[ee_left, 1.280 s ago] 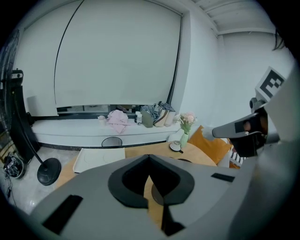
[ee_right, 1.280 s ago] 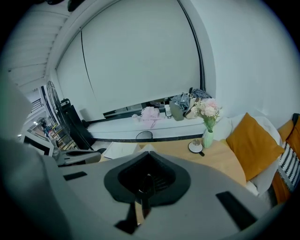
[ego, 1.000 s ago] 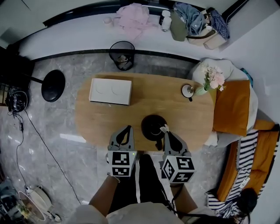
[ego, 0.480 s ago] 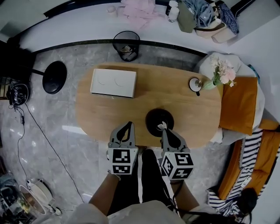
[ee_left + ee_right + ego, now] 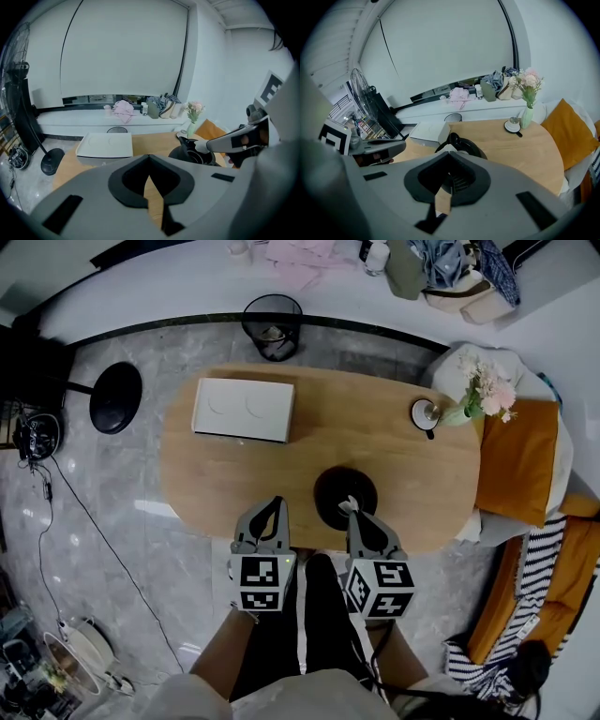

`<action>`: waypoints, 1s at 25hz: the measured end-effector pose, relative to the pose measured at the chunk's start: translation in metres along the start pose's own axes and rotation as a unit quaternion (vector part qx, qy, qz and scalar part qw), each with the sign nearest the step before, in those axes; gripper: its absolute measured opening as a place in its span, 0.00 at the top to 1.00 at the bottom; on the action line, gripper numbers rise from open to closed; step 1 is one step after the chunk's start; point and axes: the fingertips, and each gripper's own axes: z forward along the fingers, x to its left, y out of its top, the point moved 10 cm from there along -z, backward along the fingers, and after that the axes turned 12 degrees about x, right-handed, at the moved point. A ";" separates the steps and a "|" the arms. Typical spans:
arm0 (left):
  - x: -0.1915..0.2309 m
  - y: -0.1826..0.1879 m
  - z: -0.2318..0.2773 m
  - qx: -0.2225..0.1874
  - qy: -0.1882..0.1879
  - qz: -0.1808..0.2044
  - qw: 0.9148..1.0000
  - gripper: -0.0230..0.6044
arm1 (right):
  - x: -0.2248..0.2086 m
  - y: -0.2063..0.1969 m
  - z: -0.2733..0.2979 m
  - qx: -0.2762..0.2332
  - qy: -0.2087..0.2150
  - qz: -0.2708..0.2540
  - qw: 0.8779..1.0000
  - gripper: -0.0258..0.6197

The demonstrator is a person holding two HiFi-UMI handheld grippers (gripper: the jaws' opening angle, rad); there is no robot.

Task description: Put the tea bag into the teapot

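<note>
A black teapot (image 5: 330,486) stands near the front edge of the oval wooden table (image 5: 403,465). My right gripper (image 5: 351,511) is shut on a small white tea bag (image 5: 348,505) and holds it over the teapot's near side. In the right gripper view the tea bag (image 5: 449,149) shows at the closed tips, with the open teapot (image 5: 464,143) just beyond. My left gripper (image 5: 273,509) is shut and holds nothing, a little left of the pot over the table's front edge. The left gripper view has the teapot (image 5: 190,155) and tea bag (image 5: 202,146) to its right.
A flat white box (image 5: 244,409) lies at the table's far left. A cup on a saucer (image 5: 425,413) and a vase of flowers (image 5: 483,393) stand at the far right. A black bin (image 5: 272,324) and a fan base (image 5: 115,397) are on the floor. An orange cushion (image 5: 516,460) lies right.
The right gripper has carried the tea bag from the teapot's right edge to over its opening. The left gripper has stayed put. The head camera shifted slightly.
</note>
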 end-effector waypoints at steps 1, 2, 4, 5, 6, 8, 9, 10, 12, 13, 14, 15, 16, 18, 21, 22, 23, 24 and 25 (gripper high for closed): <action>0.000 0.000 0.001 0.000 0.001 0.000 1.000 0.94 | 0.000 0.000 0.001 0.001 0.000 0.001 1.000 0.91; 0.001 0.000 0.001 0.000 0.002 -0.001 1.000 0.94 | -0.001 -0.001 0.002 0.003 -0.001 0.001 1.000 0.91; 0.002 0.000 0.002 0.000 0.003 -0.005 1.000 0.94 | -0.001 -0.002 0.003 0.005 -0.001 0.002 1.000 0.91; 0.002 0.000 0.002 -0.001 0.003 -0.006 1.000 0.94 | -0.001 -0.002 0.003 0.006 -0.002 0.003 1.000 0.91; 0.002 0.000 0.002 -0.001 0.004 -0.007 1.000 0.94 | -0.002 -0.002 0.003 0.006 -0.002 0.004 1.000 0.91; 0.003 0.000 0.002 0.001 0.004 -0.008 1.000 0.94 | -0.002 -0.002 0.003 0.004 -0.004 0.008 1.000 0.91; 0.003 0.000 0.003 0.002 0.003 -0.008 1.000 0.94 | -0.003 -0.001 0.004 0.004 -0.004 0.010 1.000 0.91; 0.003 0.000 0.003 0.003 0.003 -0.009 1.000 0.94 | -0.003 -0.001 0.004 0.005 -0.002 0.012 1.000 0.91; 0.003 -0.001 0.003 0.005 0.004 -0.009 1.000 0.94 | -0.003 -0.001 0.004 0.006 0.003 0.018 1.000 0.91; 0.002 -0.002 0.003 0.006 0.004 -0.009 1.000 0.94 | -0.003 -0.001 0.004 0.007 0.005 0.021 1.000 0.91; 0.002 -0.002 0.003 0.007 0.004 -0.009 1.000 0.94 | -0.004 -0.001 0.004 0.007 0.006 0.022 1.000 0.90; 0.002 -0.003 0.003 0.008 0.004 -0.009 1.000 0.94 | -0.004 -0.001 0.004 0.007 0.007 0.024 1.000 0.90; 0.002 -0.003 0.003 0.008 0.004 -0.009 1.000 0.94 | -0.004 -0.001 0.005 0.006 0.008 0.025 1.000 0.90; 0.002 -0.003 0.004 0.008 0.003 -0.008 1.000 0.94 | -0.005 -0.001 0.005 0.006 0.008 0.026 1.000 0.90; 0.002 -0.003 0.005 0.007 0.004 -0.008 1.000 0.94 | -0.007 -0.001 0.004 0.005 0.007 0.027 1.000 0.90; 0.002 -0.002 0.005 0.007 0.005 -0.008 1.000 0.94 | -0.007 -0.001 0.004 0.006 0.006 0.027 1.000 0.90; 0.001 -0.002 0.006 0.007 0.005 -0.008 1.000 0.94 | -0.007 -0.001 0.004 0.006 0.006 0.027 1.000 0.90; 0.001 -0.001 0.006 0.006 0.005 -0.008 1.000 0.94 | -0.008 -0.001 0.004 0.007 0.006 0.027 1.000 0.90; 0.001 0.000 0.006 0.006 0.005 -0.008 1.000 0.94 | -0.008 -0.001 0.004 0.007 0.006 0.028 1.000 0.90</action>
